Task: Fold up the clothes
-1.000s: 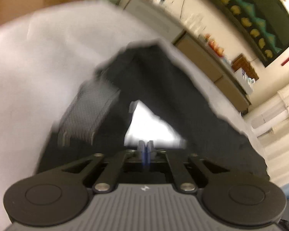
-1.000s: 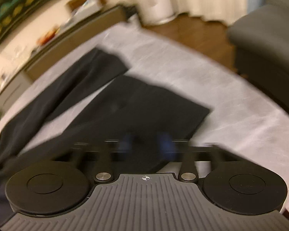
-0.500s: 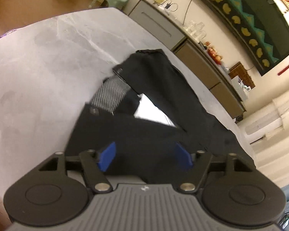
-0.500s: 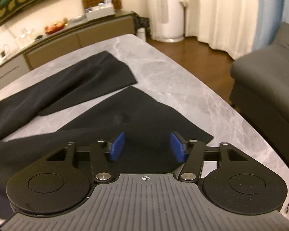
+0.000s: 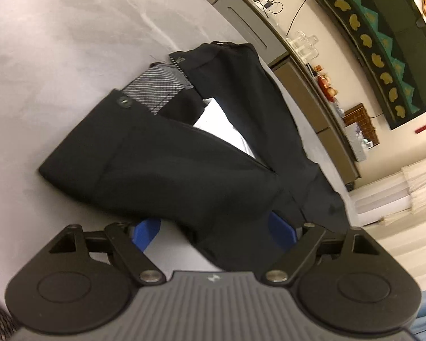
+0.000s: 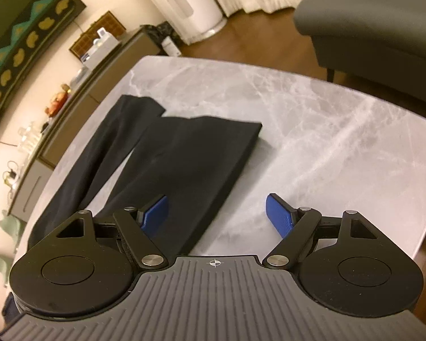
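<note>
The black trousers [image 5: 184,153] are spread on the grey marble table [image 5: 56,56], and both tongs are seen with their blue pads wide apart, holding nothing. The left gripper [image 5: 213,228] is held low over the waist end, and cloth lies between and beneath its open pads. The fly is seen parted there, with striped lining [image 5: 156,91] and a white pocket bag [image 5: 221,122] laid bare, a button [image 5: 125,101] on the near flap. The right gripper [image 6: 217,213] is held over the hem end: one pad is above the dark cloth, the other above bare marble [image 6: 326,130]. Each end appears to be covered by one tool so that the garment can be taken at both ends together — a judgement, no more.

The long axis is run along the table, roughly parallel to the sideboard [image 6: 105,85] by the wall. The waistband is pointed toward the left-hand end, the hems toward the right. The two legs are splayed from the crotch into a narrow V — the near leg [image 6: 201,153] lies broad and flat with a square hem, while the far leg [image 6: 119,130] is angled off toward the sideboard. Whether the far leg's hem is turned under cannot be told; the fisheye edge is soft there.
</note>
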The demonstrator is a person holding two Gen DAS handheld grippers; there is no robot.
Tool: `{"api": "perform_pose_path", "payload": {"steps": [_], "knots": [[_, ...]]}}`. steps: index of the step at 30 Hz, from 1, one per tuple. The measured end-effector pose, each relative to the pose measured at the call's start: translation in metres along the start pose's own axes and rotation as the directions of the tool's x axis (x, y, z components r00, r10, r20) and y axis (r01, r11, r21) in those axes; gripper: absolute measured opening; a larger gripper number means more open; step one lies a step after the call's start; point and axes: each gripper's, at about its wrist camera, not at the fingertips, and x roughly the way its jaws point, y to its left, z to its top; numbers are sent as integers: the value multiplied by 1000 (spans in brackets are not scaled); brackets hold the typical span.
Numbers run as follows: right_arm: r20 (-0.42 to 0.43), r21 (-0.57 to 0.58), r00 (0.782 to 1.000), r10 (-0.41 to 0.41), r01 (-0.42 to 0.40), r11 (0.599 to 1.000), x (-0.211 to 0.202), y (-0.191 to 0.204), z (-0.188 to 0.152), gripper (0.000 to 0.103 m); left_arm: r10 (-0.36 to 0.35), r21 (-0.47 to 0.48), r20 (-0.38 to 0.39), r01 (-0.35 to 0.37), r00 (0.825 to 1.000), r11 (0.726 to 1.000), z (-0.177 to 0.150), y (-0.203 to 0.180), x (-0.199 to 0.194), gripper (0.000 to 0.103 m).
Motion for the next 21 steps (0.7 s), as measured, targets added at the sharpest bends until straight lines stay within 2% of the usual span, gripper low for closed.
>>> {"api": "perform_pose_path", "payload": {"steps": [1, 2, 3, 4, 5, 6, 7, 9, 11, 13, 15, 17, 18, 19, 21], "knots": [[4, -17, 1000, 8, -8, 1000, 4, 4, 0, 80, 14, 12, 12, -14, 1000, 1000, 2, -3, 6, 76], [6, -34, 1000, 21, -20, 999, 9, 8, 1, 79, 40, 47, 37, -42, 999, 998, 10, -10, 13, 53], [-2, -56, 999, 41, -41, 998, 15, 14, 2, 75, 65, 82, 61, -70, 996, 994, 18, -16, 20, 5], [-17, -81, 998, 66, -67, 994, 23, 21, 4, 51, 72, 119, 80, -81, 994, 990, 28, -24, 21, 6], [-47, -107, 995, 88, -93, 990, 32, 29, 5, 30, 41, 110, 119, -54, 992, 993, 40, -25, 11, 2], [-76, -134, 992, 101, -110, 985, 40, 36, 6, 1, 9, 101, 157, -26, 987, 995, 51, -26, 0, 2], [-71, -158, 991, 114, -124, 980, 41, 43, 6, 0, -21, 95, 195, 2, 981, 995, 61, -27, -10, 2], [-16, -198, 981, 194, -194, 961, 21, 53, 5, 0, -61, 109, 226, 37, 972, 993, 60, -31, -41, 2], [-9, -193, 968, 251, -248, 949, -2, 50, -1, 0, -37, 148, 212, 6, 977, 989, 46, -27, -58, 2], [-80, -172, 976, 204, -215, 961, -6, 34, -11, 0, 39, 110, 111, -51, 993, 993, 30, -4, -51, 3], [-143, -194, 978, 153, -179, 965, -4, 25, -16, 2, 98, 72, 23, -99, 995, 992, 23, 17, -39, 7], [-117, -228, 989, 87, -112, 967, -10, 18, -16, 15, 142, 70, -16, -141, 990, 988, 21, 28, -33, 14], [-71, -228, 996, 46, -61, 972, -17, 15, -14, 31, 150, 78, 0, -150, 989, 986, 21, 24, -34, 18], [-3, -215, 1000, 17, -17, 976, -26, 13, -10, 43, 158, 85, 16, -159, 987, 984, 21, 20, -35, 20], [159, -184, 987, -25, 55, 981, -49, 10, 0, 55, 174, 99, 47, -178, 984, 979, 22, 12, -38, 31]]}}
